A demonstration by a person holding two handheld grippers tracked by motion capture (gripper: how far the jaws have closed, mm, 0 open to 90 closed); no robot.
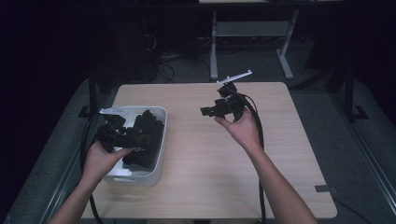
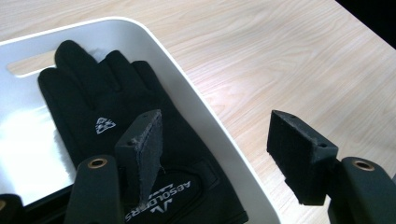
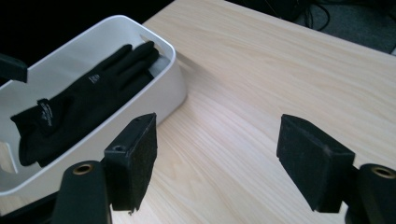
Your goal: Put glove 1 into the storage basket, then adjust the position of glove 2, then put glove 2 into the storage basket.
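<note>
1. The glove [image 2: 116, 121], black, lies flat in the white bin [image 2: 187, 88] at about 8 o'clock on the table [image 1: 196, 154]; its fingers point to 12 o'clock in the high view.
2. The left gripper [image 2: 219, 149] hangs over the bin's right wall. Its jaws stand wide apart with nothing between the pads; one pad is above the glove's cuff, the other above bare table just outside the bin.
3. In the high view the left gripper [image 1: 122, 135] sits over the middle of the bin, held by the left hand [image 1: 100, 161] from 6 o'clock.
4. The right gripper [image 3: 217, 154] is wide open and empty, above bare table, well apart from the bin.
5. In the high view the right gripper [image 1: 219, 108] is near table centre, toward 1 o'clock, jaws pointing to 9 o'clock, toward the bin; the right hand [image 1: 243, 128] holds it from below.
</note>
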